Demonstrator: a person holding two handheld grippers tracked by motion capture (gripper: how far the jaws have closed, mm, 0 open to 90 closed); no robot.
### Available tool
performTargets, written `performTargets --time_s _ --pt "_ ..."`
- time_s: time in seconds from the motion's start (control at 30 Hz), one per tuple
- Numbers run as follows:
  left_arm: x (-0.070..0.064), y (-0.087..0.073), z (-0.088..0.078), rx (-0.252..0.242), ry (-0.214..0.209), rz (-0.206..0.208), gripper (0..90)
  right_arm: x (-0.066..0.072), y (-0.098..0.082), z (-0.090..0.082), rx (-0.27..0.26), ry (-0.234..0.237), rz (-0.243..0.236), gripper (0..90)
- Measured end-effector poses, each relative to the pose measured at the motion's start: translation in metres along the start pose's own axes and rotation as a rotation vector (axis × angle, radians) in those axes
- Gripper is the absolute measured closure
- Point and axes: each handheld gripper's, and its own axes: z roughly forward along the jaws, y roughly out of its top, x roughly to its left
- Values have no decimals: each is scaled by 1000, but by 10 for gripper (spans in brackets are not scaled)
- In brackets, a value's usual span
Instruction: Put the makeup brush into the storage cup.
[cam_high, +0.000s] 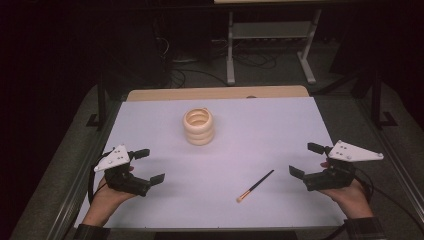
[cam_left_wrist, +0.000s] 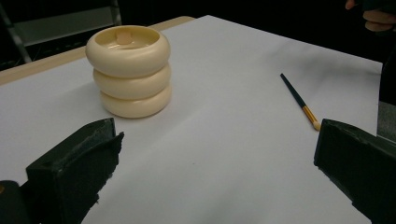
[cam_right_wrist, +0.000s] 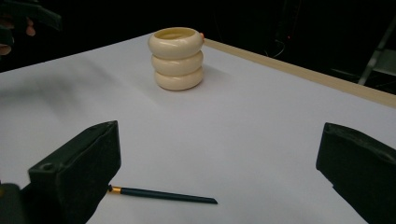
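Your left gripper (cam_high: 149, 165) and right gripper (cam_high: 306, 160) both rest low at the near corners of the white table (cam_high: 280, 125), jaws spread wide with nothing between them. The brush (cam_high: 255, 186) lies flat nearer your right gripper, well apart from both, its pale tip toward you. The cream ribbed pot (cam_high: 198, 126) stands upright farther back; something small, perhaps a tab, sits at its rim.

Dim, dark surroundings; soft shadows; slight blur.
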Motion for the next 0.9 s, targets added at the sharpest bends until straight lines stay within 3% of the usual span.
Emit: performTargets --time_s 0.9 --pt "2 0 -4 -2 4 -5 0 1 9 6 21 29 -39 0"
